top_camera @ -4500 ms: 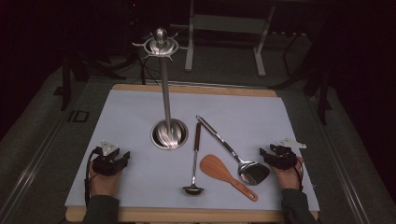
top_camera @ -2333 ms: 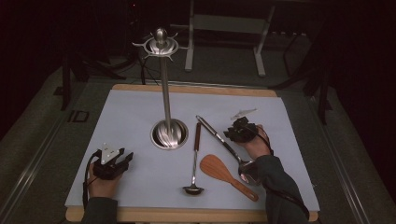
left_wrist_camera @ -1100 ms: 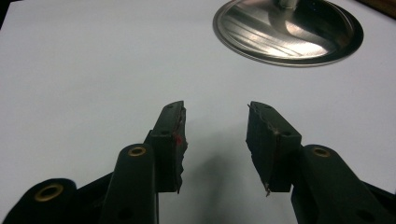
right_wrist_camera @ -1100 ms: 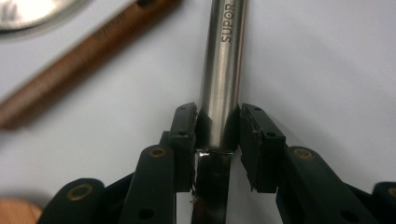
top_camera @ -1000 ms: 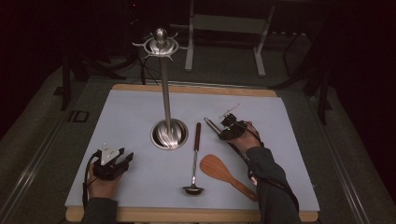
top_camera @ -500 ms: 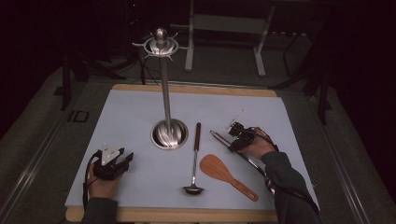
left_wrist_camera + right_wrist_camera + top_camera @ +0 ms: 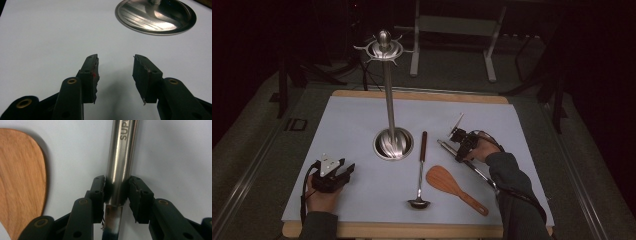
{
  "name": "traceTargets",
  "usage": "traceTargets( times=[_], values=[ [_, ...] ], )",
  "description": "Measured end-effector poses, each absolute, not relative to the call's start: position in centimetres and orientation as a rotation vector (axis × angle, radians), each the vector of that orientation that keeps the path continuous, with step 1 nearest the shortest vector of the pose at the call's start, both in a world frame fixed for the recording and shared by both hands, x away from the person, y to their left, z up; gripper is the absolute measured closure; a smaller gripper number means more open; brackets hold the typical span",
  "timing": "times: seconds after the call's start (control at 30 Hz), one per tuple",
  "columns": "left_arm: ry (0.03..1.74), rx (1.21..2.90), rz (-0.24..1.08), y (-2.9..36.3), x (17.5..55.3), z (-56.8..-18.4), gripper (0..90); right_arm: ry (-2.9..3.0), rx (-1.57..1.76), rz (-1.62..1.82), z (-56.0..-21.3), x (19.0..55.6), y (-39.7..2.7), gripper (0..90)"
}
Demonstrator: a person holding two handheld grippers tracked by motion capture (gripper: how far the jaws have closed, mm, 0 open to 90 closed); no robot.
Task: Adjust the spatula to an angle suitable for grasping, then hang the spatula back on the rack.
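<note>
A long steel spoon [image 7: 475,169] lies slanted on the mat at the right, its bowl hidden under the right forearm. My right gripper [image 7: 460,152] is shut on its handle [image 7: 120,157], with both pads against the handle's sides. Its jaws have just been opening slightly, and the handle is still between them. My left gripper [image 7: 348,169] rests on the mat at the near left, open, with nothing between its fingers [image 7: 91,72]. A steel utensil stand [image 7: 386,95] rises from its round base [image 7: 155,17], with hooks at its top.
A small ladle [image 7: 421,170] with a dark handle lies right of the stand's base. A wooden spatula [image 7: 447,182] lies between the ladle and the steel spoon, and its blade [image 7: 22,182] is close beside the right jaws. A pale mat [image 7: 352,120] covers the wooden table.
The right gripper and the spoon's handle have shifted a little toward the table's near edge. The left hand has kept still.
</note>
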State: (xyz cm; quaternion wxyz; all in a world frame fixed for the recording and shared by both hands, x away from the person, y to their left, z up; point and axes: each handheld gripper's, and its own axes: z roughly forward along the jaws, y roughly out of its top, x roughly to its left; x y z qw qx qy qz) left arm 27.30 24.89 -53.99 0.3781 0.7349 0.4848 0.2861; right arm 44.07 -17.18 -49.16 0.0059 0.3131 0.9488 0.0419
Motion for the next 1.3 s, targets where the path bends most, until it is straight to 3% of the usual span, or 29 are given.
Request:
traceTargets(
  times=[0.57, 1.3],
  values=[
    [1.235, 1.861, 0.729, 25.0, 27.2, -54.0, 55.6, 2.969, 0.988, 0.086, -49.5, 44.4, -16.6, 67.4],
    [1.238, 1.880, 0.737, 24.8, 27.3, -54.0, 55.9, 2.934, 0.984, 0.318, -47.4, 43.4, -17.7, 68.2]
  ],
)
